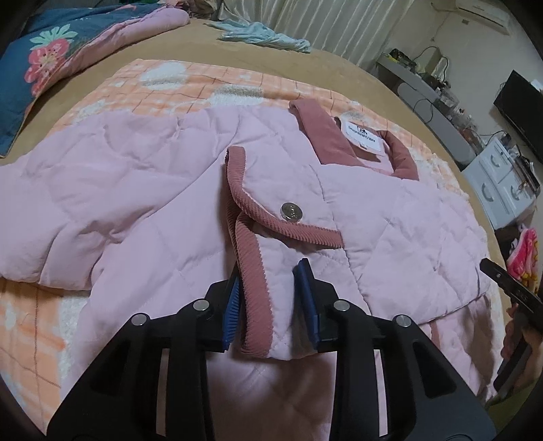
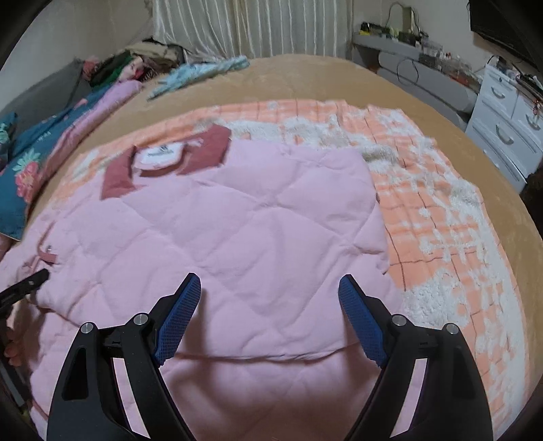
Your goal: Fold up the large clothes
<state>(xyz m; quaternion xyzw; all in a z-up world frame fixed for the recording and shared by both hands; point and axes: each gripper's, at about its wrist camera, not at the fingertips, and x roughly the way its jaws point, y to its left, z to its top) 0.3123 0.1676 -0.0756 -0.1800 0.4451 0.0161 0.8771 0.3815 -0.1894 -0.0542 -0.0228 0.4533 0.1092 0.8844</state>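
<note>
It was a home bedroom: a bed [image 2: 305, 74] with blankets, pale curtains [image 2: 237, 27], white drawers [image 2: 509, 112], a wall air conditioner [image 1: 482, 12].

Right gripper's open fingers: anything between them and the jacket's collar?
Only the jacket's own quilted pink front lies between the right gripper and the collar; nothing sits on it. Right wrist view.

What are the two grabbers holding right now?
The left gripper pinches the pink jacket by its ribbed cuff. The right gripper is open above the jacket, holding nothing.
</note>
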